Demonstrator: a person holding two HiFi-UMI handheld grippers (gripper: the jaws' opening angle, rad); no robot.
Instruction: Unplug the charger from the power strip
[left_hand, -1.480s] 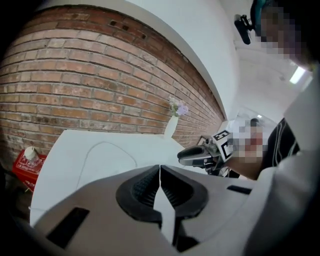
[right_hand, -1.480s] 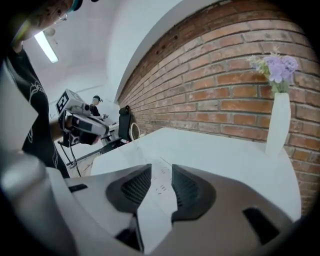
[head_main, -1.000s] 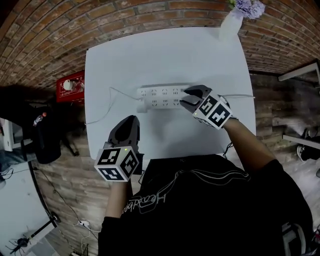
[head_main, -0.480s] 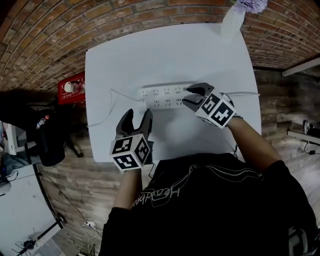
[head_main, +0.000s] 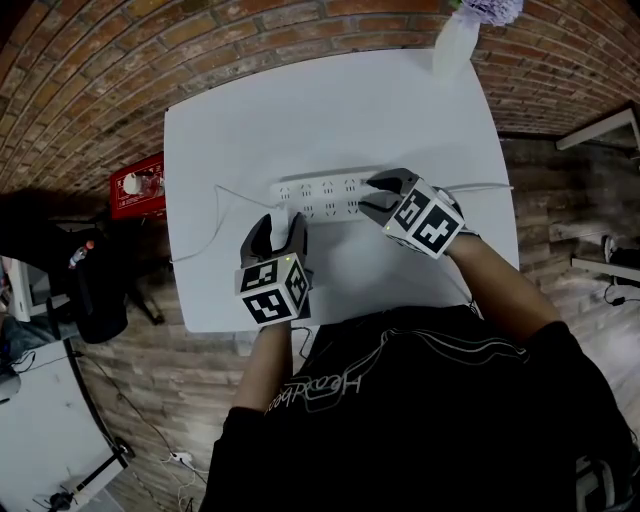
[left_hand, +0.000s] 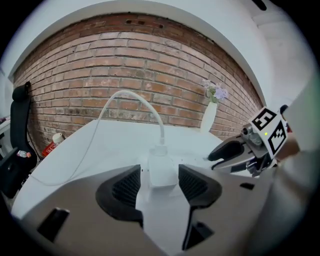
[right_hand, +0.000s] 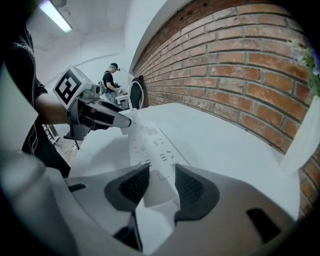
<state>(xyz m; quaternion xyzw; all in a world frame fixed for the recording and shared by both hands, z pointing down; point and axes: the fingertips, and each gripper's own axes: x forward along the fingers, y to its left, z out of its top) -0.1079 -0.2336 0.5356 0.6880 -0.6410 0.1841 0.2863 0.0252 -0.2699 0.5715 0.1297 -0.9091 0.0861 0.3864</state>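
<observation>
A white power strip (head_main: 325, 197) lies across the white table (head_main: 300, 110). A white charger (left_hand: 161, 164) is plugged into its left end, and its cable (left_hand: 125, 97) arches up and off to the left. My left gripper (head_main: 277, 232) has just been opening its jaws. They now stand open on either side of the charger, with a gap on each side (left_hand: 159, 182). My right gripper (head_main: 385, 195) is shut on the strip's right end (right_hand: 150, 142), with its pads against both sides (right_hand: 161, 182).
A white vase of purple flowers (head_main: 460, 40) stands at the table's far right corner. The strip's own cord (head_main: 485, 188) runs off the right edge. A red box (head_main: 140, 180) sits on the floor to the left, below a brick wall.
The left gripper's jaws went from shut to open. The gripper moved forward and down from the near table edge until it straddled the charger. The right gripper stayed on the strip.
</observation>
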